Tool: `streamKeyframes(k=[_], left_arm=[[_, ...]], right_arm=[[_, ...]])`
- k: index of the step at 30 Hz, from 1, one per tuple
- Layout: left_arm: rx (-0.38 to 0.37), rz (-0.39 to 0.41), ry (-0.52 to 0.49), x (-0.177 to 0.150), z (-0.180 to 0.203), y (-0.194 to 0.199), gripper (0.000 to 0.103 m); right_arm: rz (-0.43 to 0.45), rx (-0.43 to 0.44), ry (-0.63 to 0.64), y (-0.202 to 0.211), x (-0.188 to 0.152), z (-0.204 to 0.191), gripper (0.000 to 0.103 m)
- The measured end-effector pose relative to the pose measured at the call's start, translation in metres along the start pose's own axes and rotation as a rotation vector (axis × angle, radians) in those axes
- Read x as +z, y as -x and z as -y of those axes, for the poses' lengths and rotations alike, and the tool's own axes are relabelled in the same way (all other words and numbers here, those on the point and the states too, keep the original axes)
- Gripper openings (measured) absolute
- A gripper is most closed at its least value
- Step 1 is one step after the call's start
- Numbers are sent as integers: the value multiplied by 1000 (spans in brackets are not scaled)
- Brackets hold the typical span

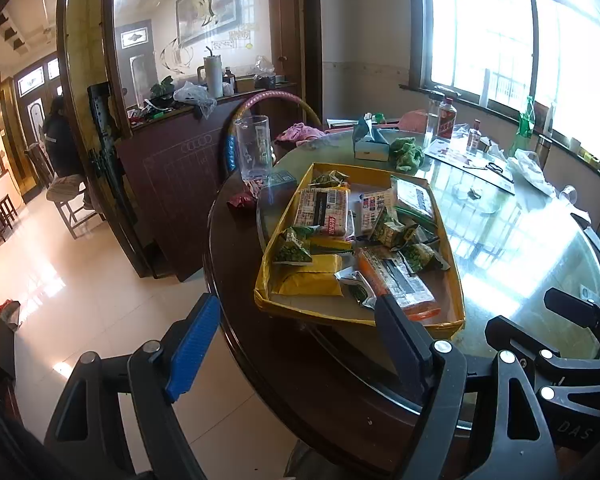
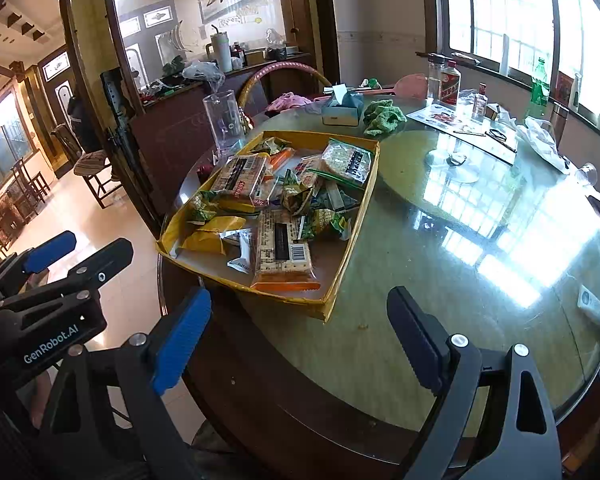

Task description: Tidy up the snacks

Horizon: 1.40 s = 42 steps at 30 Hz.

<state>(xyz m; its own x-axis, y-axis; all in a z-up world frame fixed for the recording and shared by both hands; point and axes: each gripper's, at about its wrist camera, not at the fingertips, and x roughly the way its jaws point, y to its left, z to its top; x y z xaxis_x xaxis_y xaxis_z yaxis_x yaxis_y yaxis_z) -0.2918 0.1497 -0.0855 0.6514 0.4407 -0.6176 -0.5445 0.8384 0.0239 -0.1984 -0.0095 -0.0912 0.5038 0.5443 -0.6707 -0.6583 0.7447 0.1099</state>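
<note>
Glass-topped table (image 2: 460, 280): clear pitcher (image 2: 224, 120) just behind snack tray (image 2: 340, 280).

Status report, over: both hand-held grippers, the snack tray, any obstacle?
Left hand-held gripper open, empty. Right hand-held gripper open, empty. Yellow tray full of snacks, untouched. Nothing blocks it.

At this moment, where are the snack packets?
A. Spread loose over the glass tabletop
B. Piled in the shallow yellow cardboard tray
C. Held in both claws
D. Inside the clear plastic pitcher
B. The snack packets lie heaped inside the yellow tray on the table, while the left claw and right claw are both open and empty.
</note>
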Motion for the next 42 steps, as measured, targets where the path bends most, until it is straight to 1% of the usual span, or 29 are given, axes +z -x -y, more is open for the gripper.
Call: streamKeyframes(k=[28, 37, 42], left_arm=[[5, -14, -8, -3, -2, -5, 80], [11, -15, -12, -4, -3, -12, 80], [-6, -17, -1, -4, -6, -12, 80]], right_arm=[[-9, -12, 1, -10, 1, -2, 90], [-8, -20, -6, -15, 3, -1, 90], [-11, -17, 0, -17, 2, -4, 90]])
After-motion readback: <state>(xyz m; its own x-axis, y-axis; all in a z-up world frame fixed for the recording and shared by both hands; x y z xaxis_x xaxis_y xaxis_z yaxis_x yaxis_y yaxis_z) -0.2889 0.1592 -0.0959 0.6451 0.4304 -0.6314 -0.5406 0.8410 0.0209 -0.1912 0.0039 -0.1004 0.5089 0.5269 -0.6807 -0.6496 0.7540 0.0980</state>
